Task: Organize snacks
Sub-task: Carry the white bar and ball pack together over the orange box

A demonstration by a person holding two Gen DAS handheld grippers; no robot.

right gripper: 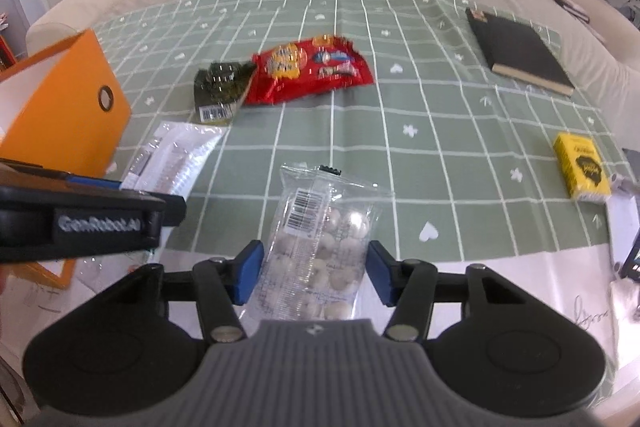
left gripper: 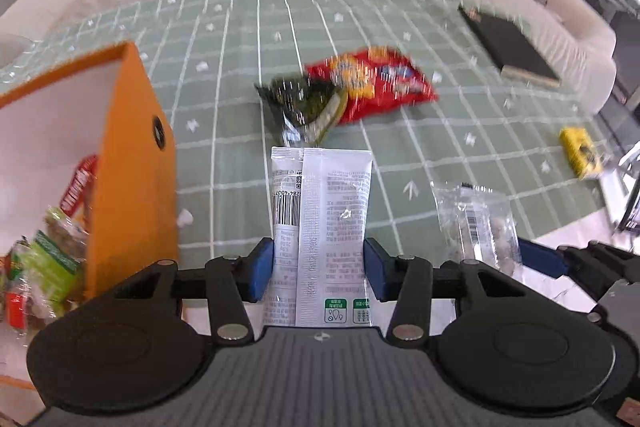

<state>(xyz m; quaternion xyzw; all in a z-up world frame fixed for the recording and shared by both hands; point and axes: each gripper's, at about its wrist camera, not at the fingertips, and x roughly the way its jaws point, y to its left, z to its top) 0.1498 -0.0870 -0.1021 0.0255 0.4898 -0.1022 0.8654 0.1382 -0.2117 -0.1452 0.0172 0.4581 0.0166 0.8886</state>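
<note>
With several snacks already in the orange box [left gripper: 132, 163] at frame left, the left gripper [left gripper: 319, 269] clamps a white packet [left gripper: 320, 227], the right gripper [right gripper: 316, 273] a clear pack [right gripper: 320, 247], while the red bag [right gripper: 312, 69] and dark packet [right gripper: 220, 87] wait mid-table.

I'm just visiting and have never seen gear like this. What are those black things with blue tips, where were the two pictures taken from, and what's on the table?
No robot here: a person holds a hand-held gripper in each hand, each carrying a wide-angle camera that looks along its two blue-padded fingers. One picture comes from the left hand-held gripper, which grips a white snack packet. The other comes from the right hand-held gripper, whose fingers sit either side of a clear bag of round sweets. On the green checked tablecloth lie a red snack bag, a dark seaweed packet, a black book and a yellow box. The orange box on the left already holds snacks.
</note>
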